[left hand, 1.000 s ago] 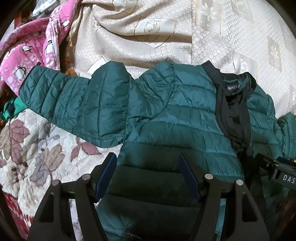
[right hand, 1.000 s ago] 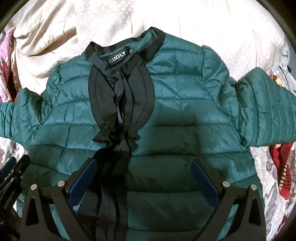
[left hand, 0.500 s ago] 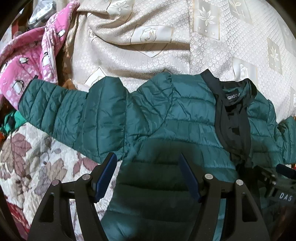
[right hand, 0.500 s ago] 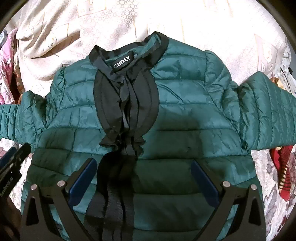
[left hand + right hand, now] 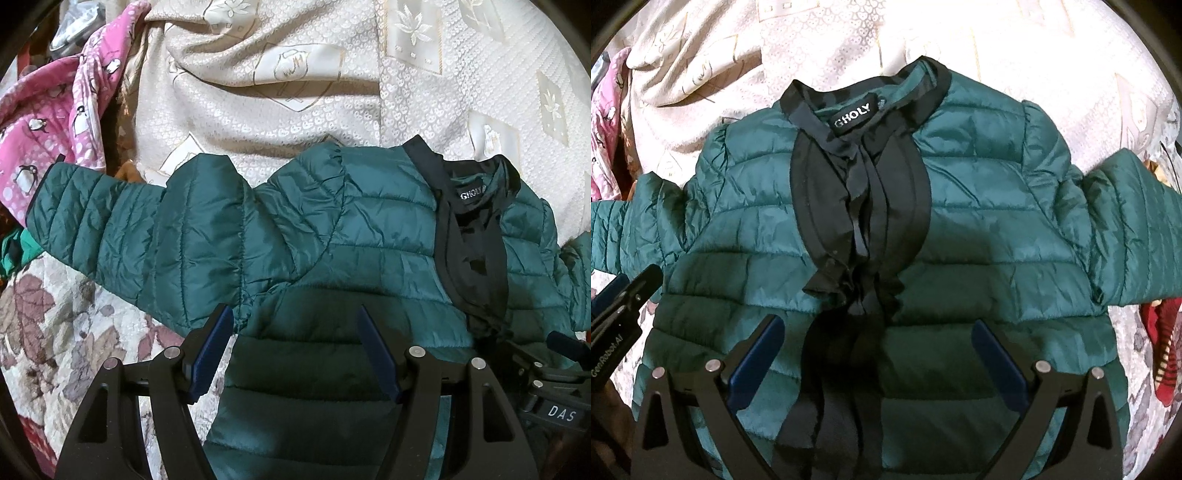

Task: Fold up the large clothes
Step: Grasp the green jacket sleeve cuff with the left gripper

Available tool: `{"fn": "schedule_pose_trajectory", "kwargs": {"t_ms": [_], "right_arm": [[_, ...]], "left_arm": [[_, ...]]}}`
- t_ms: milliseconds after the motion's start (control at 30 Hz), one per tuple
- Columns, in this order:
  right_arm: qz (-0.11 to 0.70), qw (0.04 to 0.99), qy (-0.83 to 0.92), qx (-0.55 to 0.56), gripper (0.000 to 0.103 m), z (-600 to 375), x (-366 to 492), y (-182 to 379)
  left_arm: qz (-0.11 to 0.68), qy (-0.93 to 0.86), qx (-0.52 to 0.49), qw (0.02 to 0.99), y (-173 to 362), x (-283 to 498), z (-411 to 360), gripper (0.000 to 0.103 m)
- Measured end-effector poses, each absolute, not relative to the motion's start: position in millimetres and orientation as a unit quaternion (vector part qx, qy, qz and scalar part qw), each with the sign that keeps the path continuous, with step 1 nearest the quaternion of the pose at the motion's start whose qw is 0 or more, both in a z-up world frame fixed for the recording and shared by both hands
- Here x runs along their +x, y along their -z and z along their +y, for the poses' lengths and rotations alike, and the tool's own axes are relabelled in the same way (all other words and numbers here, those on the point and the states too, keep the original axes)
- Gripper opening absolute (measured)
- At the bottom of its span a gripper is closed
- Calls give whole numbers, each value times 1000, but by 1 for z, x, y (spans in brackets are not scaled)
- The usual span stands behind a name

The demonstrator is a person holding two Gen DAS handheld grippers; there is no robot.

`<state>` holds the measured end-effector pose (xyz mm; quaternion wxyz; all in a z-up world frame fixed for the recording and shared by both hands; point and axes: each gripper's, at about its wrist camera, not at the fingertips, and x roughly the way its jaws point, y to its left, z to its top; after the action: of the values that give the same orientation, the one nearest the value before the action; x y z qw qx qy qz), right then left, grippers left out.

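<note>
From the left wrist, the dark green quilted puffer jacket (image 5: 369, 236) lies front-up on a cream patterned bedspread (image 5: 332, 74), one sleeve stretched toward a pink penguin-print fleece (image 5: 48, 110); the left gripper (image 5: 295, 350) hangs spread over its side (nothing pinched). The right wrist alone shows the black collar label (image 5: 855, 120) head-on, the other sleeve, and the right gripper (image 5: 879, 362) spread wide above the black front placket (image 5: 864, 206).

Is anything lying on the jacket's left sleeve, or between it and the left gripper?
Nothing visible. The left gripper, jaws open, hovers over the green jacket; its left sleeve lies spread flat and uncovered.
</note>
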<state>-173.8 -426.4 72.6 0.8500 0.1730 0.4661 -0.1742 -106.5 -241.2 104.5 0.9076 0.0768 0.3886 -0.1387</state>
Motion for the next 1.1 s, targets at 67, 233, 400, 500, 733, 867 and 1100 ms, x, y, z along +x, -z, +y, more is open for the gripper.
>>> {"fn": "schedule_pose_trajectory", "kwargs": {"t_ms": [67, 233, 400, 500, 733, 867, 1100], "right_arm": [[467, 849, 173, 174, 103, -426, -172, -71], [469, 849, 170, 172, 103, -421, -168, -69], [469, 851, 163, 168, 103, -415, -166, -68], [470, 852, 158, 169, 103, -411, -163, -66], [475, 850, 154, 167, 103, -408, -161, -64], [481, 847, 151, 170, 103, -408, -159, -60], [486, 846, 147, 166, 103, -408, -156, -58]], "left_arm": [[390, 138, 75, 907, -104, -104, -240, 40], [383, 135, 64, 912, -109, -97, -231, 40], [379, 123, 57, 916, -114, -84, -207, 40], [377, 106, 59, 918, -117, -73, -187, 40], [375, 52, 25, 925, -125, -41, -115, 40], [371, 8, -21, 929, -125, -17, -62, 40], [326, -76, -55, 941, -129, 15, 9, 40]]}}
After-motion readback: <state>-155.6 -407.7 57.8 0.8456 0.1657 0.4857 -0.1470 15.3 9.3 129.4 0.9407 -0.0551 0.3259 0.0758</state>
